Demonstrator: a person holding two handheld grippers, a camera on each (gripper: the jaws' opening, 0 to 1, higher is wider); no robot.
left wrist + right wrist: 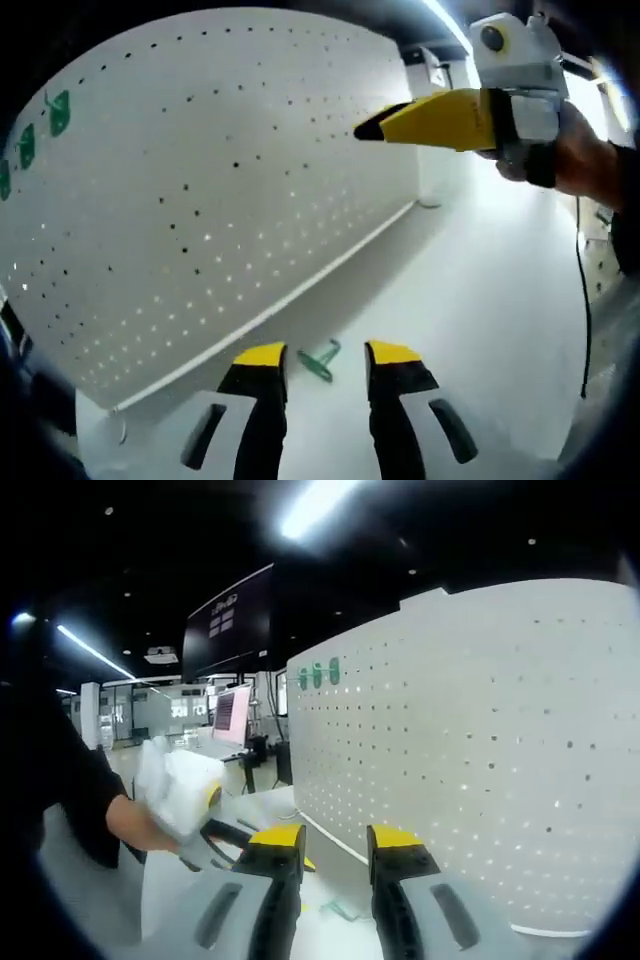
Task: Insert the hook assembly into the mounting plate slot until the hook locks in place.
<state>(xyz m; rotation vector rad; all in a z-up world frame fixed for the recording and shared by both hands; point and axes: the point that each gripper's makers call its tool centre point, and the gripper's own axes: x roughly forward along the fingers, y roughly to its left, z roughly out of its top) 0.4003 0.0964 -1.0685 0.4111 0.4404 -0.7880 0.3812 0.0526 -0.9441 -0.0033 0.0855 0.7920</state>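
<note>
Left gripper view: released left gripper (327,362) hovers over the green hook (321,360) lying on the table (480,300) by the pegboard's (200,200) foot, likely lining up; right gripper (335,842) hangs open.

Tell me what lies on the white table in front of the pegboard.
On the table one green hook lies, just ahead of the open left tool, near the foot of the pegboard. The tool's jaws cover the table surface under them.
</note>
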